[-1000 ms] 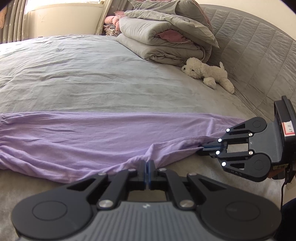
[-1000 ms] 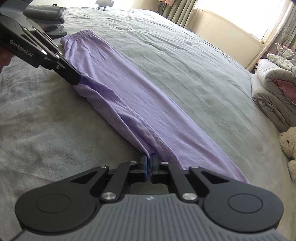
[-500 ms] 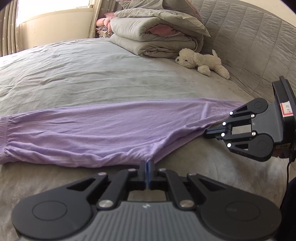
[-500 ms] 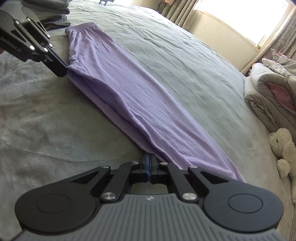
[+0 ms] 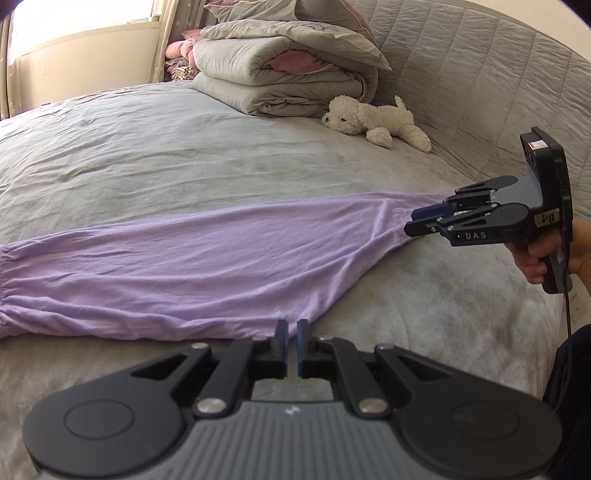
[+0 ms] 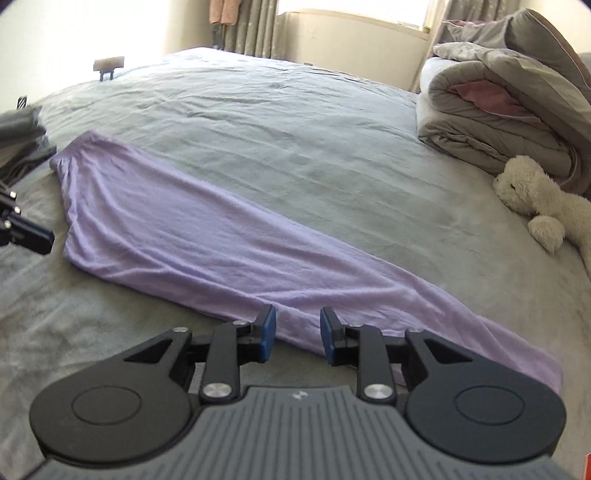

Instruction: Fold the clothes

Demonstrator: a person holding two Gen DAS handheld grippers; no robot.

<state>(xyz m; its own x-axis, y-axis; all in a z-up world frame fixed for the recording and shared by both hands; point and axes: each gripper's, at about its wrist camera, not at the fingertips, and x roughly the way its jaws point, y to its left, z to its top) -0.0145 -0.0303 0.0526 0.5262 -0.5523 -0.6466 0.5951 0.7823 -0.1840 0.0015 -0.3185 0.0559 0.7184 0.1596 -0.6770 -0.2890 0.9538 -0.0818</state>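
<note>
Soft matt lilac jersey cloth, finely creased: purple garment point(image 5: 207, 266). Matt grey woven cloth, lightly wrinkled: bed cover point(image 5: 155, 155). Puffy quilted grey fabric: folded duvet point(image 5: 280, 81). Stitched, padded grey cloth: headboard point(image 5: 461, 74). Cream nubbly plush: toy dog point(image 5: 373, 120). Matt black plastic, shiny metal screw heads, blue rubbery-looking pads: left gripper point(image 5: 291, 345), right gripper point(image 6: 297, 334).

I see a wide bed point(image 5: 192, 147) with grey cover | grey quilted headboard point(image 5: 461, 74) behind | folded duvets point(image 5: 280, 81) and plush toy point(image 5: 373, 120) near it | bright window point(image 6: 351, 7) with curtains point(image 6: 255, 26), daylight.
</note>
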